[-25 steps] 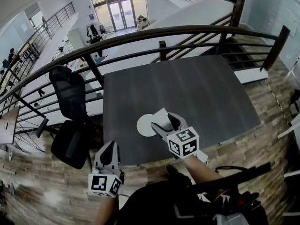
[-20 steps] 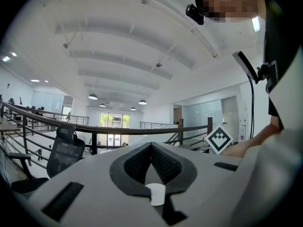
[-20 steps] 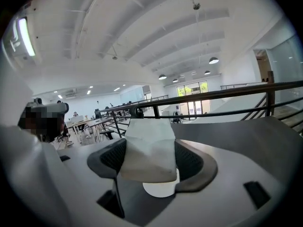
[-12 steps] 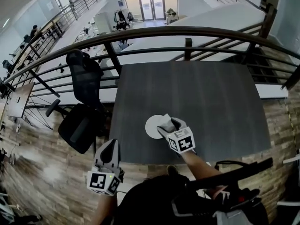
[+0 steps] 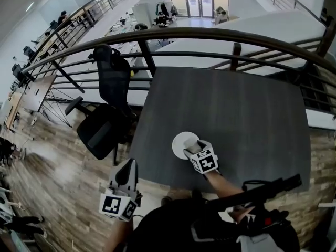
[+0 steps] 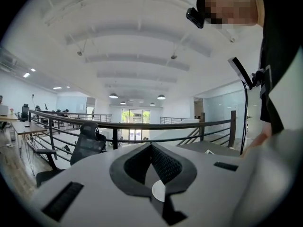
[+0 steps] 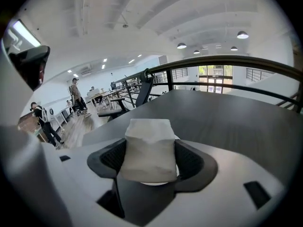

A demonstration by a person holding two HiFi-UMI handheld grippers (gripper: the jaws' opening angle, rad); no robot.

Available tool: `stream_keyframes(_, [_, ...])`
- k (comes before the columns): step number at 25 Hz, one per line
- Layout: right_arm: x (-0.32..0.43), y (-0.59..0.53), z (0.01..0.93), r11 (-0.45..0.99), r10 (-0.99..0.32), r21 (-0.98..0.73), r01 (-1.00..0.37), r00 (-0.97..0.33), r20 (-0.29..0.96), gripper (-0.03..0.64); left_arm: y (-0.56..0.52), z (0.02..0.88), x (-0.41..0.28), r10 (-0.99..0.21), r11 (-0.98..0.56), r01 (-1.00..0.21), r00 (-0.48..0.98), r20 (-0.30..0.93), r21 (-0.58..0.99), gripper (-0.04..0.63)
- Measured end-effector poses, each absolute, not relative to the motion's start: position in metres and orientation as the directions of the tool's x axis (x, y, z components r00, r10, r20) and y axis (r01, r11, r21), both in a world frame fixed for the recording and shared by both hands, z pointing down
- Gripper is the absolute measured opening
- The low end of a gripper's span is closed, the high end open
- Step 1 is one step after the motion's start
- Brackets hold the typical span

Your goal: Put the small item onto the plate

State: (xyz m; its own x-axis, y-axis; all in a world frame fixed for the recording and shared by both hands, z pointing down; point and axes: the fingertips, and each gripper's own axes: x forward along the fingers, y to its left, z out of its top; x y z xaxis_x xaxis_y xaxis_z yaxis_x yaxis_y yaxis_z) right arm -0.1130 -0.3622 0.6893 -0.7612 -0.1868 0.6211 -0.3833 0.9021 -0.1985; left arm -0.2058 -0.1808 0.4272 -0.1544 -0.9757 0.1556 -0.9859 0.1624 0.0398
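Dark grey desk [image 5: 236,109] carries a round white plate [image 5: 179,140] near its front edge. The person's right forearm [image 5: 220,180] reaches out from the body across that edge. The right gripper [image 5: 192,145] is tilted forward and down over the near side of the plate, with its marker cube turned toward the person. Its fingers [image 7: 191,162] stand wide apart but press on both sides of the small item [image 7: 148,149], a soft white packet that fills the gap between them. The packet hangs over the plate, whose rim shows just beneath it. Whether the two touch cannot be told.

The left gripper [image 5: 129,164] is held off the desk, beyond its front left corner and above the wooden floor [image 5: 58,182]. It points roughly level, toward the desk and the black office chair [image 5: 107,109]. Its fingers [image 6: 165,164] meet at the tips with nothing between them.
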Motion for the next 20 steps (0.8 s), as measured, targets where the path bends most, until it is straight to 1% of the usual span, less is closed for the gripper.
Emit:
stream_keyframes(5, [-0.124,-0.356,0.708,0.914,-0.110,-0.227,-0.336,-0.745,0.658,0.314,-0.181,0.428,-0.199,-0.966,0.190,-0.981,-0.180,0.188,0.034,0.005])
stream_keyframes(12, [-0.133,-0.366,0.728,0.931,-0.075,-0.204,-0.303,-0.705,0.705,0.314,-0.184,0.423,-0.199,-0.955,0.232,-0.972,-0.222,0.195,0.031,0.005])
stream_keyframes(20, [-0.140,-0.363,0.762,0.939,-0.025,-0.197,-0.280,-0.630,0.776,0.314,-0.182,0.426,-0.208,-0.946,0.263,-0.965,-0.256,0.199,0.012,0.005])
